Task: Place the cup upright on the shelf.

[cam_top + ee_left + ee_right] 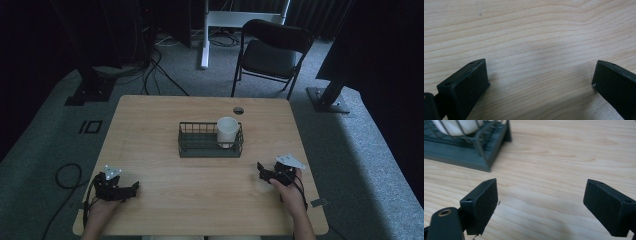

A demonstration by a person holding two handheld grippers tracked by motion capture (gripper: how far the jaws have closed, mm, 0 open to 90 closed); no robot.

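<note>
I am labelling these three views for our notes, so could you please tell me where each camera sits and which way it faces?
High view: above the person's side, looking forward and down on the table, wire basket and white cup; both forearms, left gripper and right gripper show.
Left gripper view: rides the left gripper, facing bare tabletop; two jaws apart.
Right gripper view: rides the right gripper, facing the basket's corner; jaws apart.
Shared: high and right gripper views both show basket and cup.
</note>
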